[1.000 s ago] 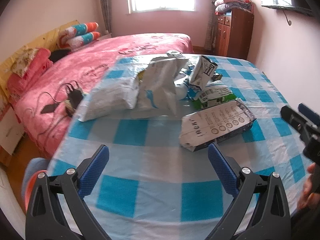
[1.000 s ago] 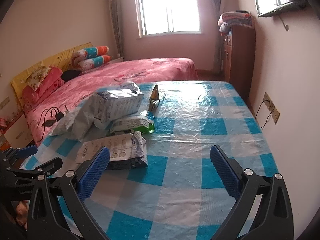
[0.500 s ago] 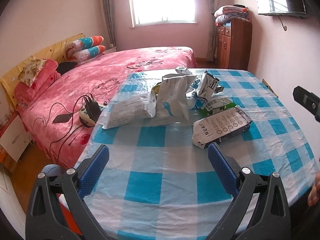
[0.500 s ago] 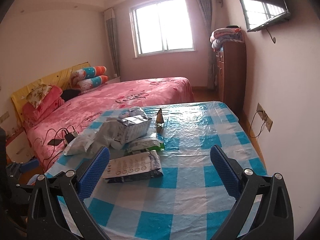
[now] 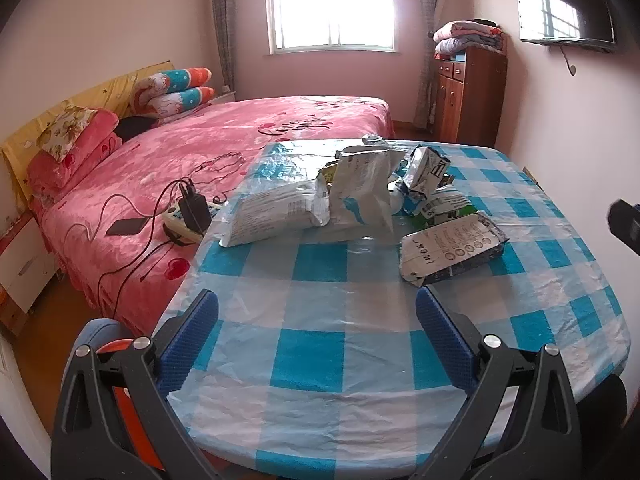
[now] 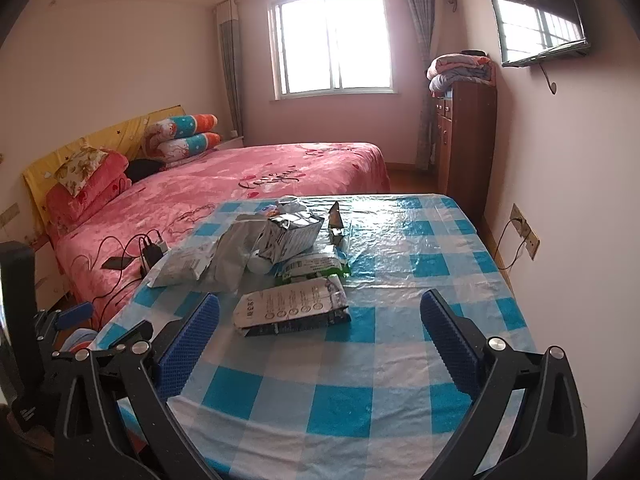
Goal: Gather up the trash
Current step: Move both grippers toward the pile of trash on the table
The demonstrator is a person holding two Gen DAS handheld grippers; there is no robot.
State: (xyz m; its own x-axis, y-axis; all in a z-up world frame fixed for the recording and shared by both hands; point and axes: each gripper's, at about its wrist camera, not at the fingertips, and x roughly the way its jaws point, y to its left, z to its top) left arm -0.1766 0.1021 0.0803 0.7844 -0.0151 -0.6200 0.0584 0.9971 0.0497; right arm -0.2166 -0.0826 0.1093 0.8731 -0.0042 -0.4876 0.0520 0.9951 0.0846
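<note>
Left hand-held gripper (image 5: 316,334) and right hand-held gripper (image 6: 320,338) both spread wide, empty, low in frame. Empty snack bags (image 5: 360,196) piled mid-frame on checkered table (image 5: 320,360).

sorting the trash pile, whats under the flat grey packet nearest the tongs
The grey packet lies flat on the checked tablecloth. The green wrapper lies just behind it. Anything beneath it is hidden.

Both tools now sit farther back and higher than a second ago: the left tool (image 5: 316,336) and right tool (image 6: 320,336) take in the table's near edge (image 5: 360,456).
</note>
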